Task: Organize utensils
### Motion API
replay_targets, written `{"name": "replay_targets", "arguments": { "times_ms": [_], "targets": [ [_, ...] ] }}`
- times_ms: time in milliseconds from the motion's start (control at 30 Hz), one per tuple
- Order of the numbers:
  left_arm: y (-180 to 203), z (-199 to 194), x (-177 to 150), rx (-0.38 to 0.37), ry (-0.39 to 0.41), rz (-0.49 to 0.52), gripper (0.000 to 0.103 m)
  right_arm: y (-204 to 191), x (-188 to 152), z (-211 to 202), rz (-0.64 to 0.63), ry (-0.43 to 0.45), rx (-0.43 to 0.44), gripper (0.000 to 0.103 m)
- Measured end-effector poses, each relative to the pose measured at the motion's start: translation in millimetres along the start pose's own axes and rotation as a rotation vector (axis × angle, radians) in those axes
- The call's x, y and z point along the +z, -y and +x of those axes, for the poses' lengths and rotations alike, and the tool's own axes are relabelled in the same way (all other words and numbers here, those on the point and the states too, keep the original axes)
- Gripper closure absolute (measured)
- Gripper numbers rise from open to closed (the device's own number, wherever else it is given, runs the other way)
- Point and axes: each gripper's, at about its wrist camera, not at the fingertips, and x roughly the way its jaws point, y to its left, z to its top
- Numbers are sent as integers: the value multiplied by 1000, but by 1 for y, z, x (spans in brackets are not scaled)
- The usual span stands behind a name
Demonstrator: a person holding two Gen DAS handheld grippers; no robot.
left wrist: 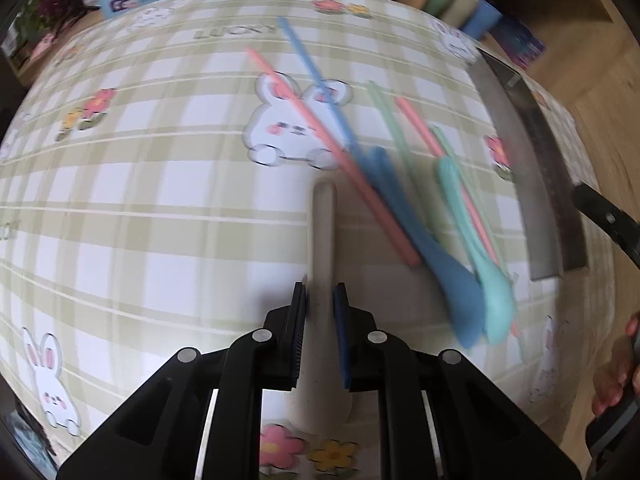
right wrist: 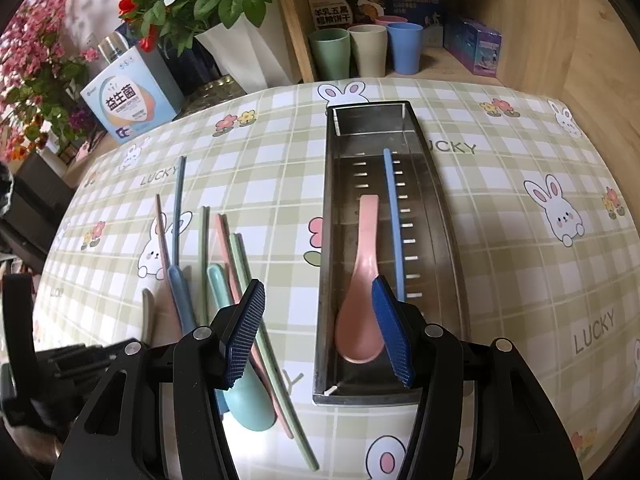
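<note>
My left gripper [left wrist: 320, 300] is pinched on the handle of a beige spoon [left wrist: 323, 232] lying on the tablecloth [left wrist: 160, 208]. My right gripper [right wrist: 318, 328] hangs spread and empty over the near end of the steel utensil tray [right wrist: 448, 216]. I judge the job barely begun: the tray holds one pink spoon [right wrist: 362, 280] and one blue chopstick [right wrist: 394, 220]. Left of it wait a blue spoon [left wrist: 444, 276], a teal spoon [left wrist: 486, 280], one more blue chopstick [right wrist: 179, 208], and pink and green chopsticks whose number I cannot count surely.
</note>
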Motion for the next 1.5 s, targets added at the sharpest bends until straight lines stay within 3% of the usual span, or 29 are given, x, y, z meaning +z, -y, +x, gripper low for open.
{"name": "replay_targets", "arguments": {
  "times_ms": [167,367,767,1100,1200,1333,1500],
  "targets": [
    [-24,-3,9,46,30,-37,89,-5,-1,2,-14,-8,7,49],
    [-52,-11,14,40,53,-97,89,-4,0,3,-12,-11,4,49],
    [-34,-12,22,-46,65,-72,89,-7,1,6,-21,-18,2,49],
    [-49,-10,28,30,90,-70,89,-7,-1,8,-19,-25,3,49],
    [-50,-10,28,-11,79,-59,89,-8,-2,9,-20,-28,5,49],
    [-39,-10,27,-139,60,-39,89,-10,-2,10,-25,-30,4,49],
    [-22,-5,23,-185,49,4,89,-9,-3,9,-27,-29,1,49]
  ]
}}
